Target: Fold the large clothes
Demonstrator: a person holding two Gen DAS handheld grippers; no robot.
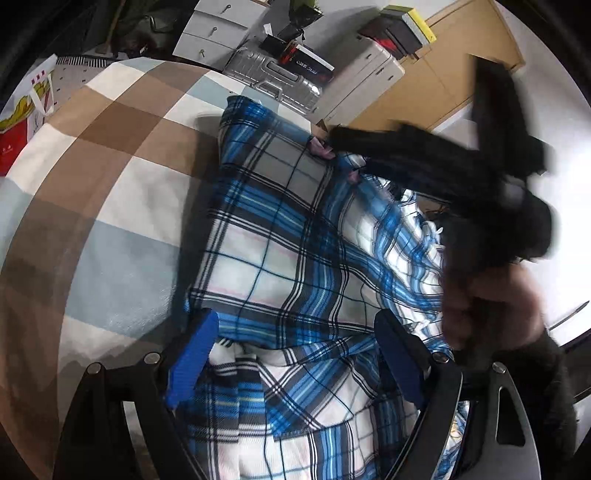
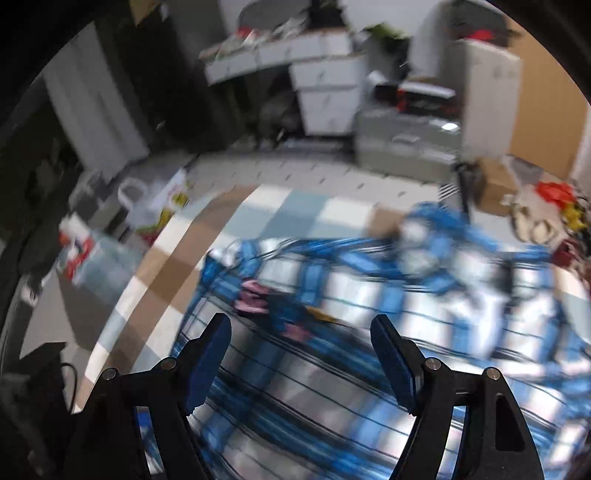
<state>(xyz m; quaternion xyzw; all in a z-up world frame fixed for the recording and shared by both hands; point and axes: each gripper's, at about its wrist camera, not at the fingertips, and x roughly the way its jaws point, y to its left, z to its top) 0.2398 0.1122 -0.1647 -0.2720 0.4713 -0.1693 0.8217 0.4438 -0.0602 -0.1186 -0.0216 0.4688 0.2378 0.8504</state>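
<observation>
**Left-wrist view catches plaid garment partly folded on the bed**

Left-wrist fisheye footage shows a large blue, white and black plaid fleece garment (image 1: 288,236) spread across a bed covered in a brown, cream and pale-blue checked blanket (image 1: 110,177). One panel of the cloth already lies doubled over the rest, its straight edge crossing just beyond the blue pads of the left claw (image 1: 295,354). That claw hangs over the near part of the garment with its jaws wide apart and nothing pinched between them; the fabric lies loose beneath. At the far right of the same view the right claw appears as a dark, motion-smeared shape carried by a person's hand (image 1: 480,306), its pale tips near the garment's far corner.

The right-wrist camera, heavily blurred, looks down on the same plaid cloth (image 2: 332,369). The right claw (image 2: 301,365) stands open too, empty, with the garment under it and small pink trims (image 2: 253,299) showing just ahead of its pads.

Judged from how the cloth lies, a first fold appears made, yet the garment remains broad and rumpled on its right side, where loose layers overlap. Further folds and a squaring-up of the edges look to be left. A silver ribbed suitcase (image 1: 280,79) and white drawers (image 1: 218,29) stand beyond the bed.
</observation>
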